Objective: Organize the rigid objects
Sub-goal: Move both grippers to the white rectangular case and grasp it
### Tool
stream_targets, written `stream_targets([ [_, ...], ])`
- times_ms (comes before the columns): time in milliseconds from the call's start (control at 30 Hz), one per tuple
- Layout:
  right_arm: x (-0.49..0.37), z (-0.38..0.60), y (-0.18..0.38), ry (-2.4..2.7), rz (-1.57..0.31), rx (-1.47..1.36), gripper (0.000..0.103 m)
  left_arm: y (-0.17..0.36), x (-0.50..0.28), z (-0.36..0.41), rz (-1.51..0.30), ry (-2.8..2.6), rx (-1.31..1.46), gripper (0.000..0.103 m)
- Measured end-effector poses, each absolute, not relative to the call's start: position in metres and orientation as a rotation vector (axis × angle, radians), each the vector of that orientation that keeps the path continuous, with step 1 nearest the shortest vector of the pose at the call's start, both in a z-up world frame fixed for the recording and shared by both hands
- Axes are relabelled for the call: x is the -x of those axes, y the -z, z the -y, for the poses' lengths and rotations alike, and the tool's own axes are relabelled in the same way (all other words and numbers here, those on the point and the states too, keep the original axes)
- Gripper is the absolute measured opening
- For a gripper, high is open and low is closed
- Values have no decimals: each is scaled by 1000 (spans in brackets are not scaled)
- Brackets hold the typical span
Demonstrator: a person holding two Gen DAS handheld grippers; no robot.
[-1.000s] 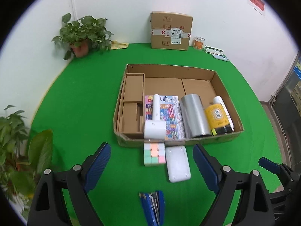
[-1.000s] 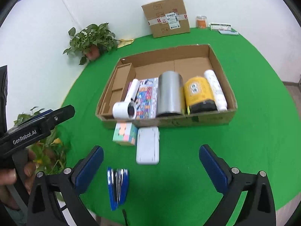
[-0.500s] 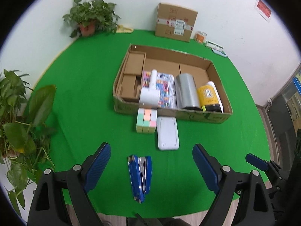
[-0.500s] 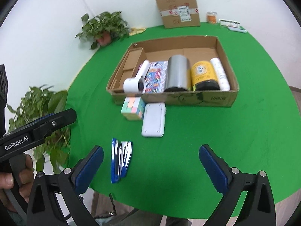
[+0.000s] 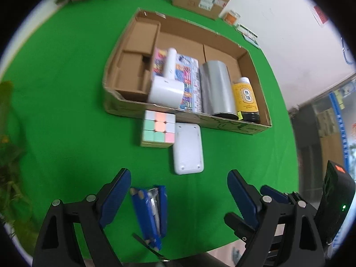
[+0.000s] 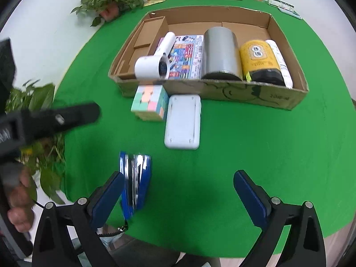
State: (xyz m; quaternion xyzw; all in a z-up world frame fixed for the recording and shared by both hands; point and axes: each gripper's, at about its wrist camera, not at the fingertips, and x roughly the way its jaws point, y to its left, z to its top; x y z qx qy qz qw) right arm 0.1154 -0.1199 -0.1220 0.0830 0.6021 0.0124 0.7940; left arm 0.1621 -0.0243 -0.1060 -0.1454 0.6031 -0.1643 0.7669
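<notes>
Left claw point(image 5: 178, 197) spread wide, nothing between the blue pads, poised above the blue stapler point(image 5: 150, 212) at the near edge of the green surface point(image 5: 66, 115); right claw point(image 6: 178, 192) likewise wide apart and empty, left pad just beside that same stapler point(image 6: 135, 182). Beyond the stapler, a white flat device point(image 5: 188, 148) lying face down, and touching its left side a pastel cube point(image 5: 158, 129), both just in front of the cardboard tray point(image 5: 187, 119). Only in the right view: the person's left hand point(image 6: 19, 202) gripping the other tool, and a potted plant point(image 6: 111, 1) seen sharply behind the tray. Only in the left view: the right tool's body with a green light, at the lower right. Compared with half a second back, both cameras closer and lower, stapler now nearly between the pads. Inside the tray: folded cardboard inserts point(image 5: 135, 66) at left, then a colourful booklet point(image 6: 189, 55) with a white handled roller point(image 6: 155, 60) across it, a silver cylinder point(image 6: 222, 53), a yellow-labelled bottle point(image 6: 258, 62), a white tube point(image 6: 279, 60) at the right wall.
</notes>
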Motion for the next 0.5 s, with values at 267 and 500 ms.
stream_targets([
  [267, -169, 120, 181, 75, -1291, -104, 98, 135, -187, 19, -1402, 370, 265, 88],
  [500, -193, 105, 228, 23, -1287, -49, 89, 159, -190, -1, -1458, 332, 264, 88],
])
